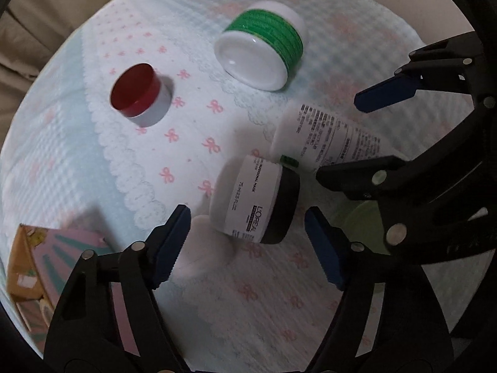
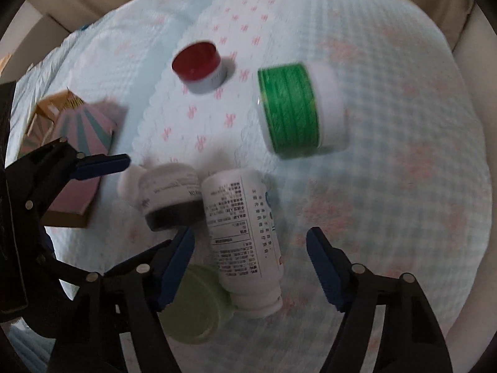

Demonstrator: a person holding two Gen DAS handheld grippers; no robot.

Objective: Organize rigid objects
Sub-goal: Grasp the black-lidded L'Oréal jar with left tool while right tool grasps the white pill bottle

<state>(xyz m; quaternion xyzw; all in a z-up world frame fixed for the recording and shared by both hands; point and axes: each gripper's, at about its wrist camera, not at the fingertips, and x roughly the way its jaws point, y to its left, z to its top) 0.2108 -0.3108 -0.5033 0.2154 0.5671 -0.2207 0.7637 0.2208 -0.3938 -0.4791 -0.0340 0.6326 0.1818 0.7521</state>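
Left wrist view: the left gripper [image 1: 247,242] is spread wide, its jaws either side of the L'Oréal jar [image 1: 253,199], which lies on its side touching the white bottle [image 1: 326,143]. To do this well, centre the pads on the jar's white wall and black lid before closing, so it cannot roll.

Right wrist view: the right gripper [image 2: 250,267], also spread, straddles that bottle; a pale green lid [image 2: 192,304], probably loose, lies beside it. The surface is a soft quilted bedspread [image 2: 388,155] with bows, beige cushions behind
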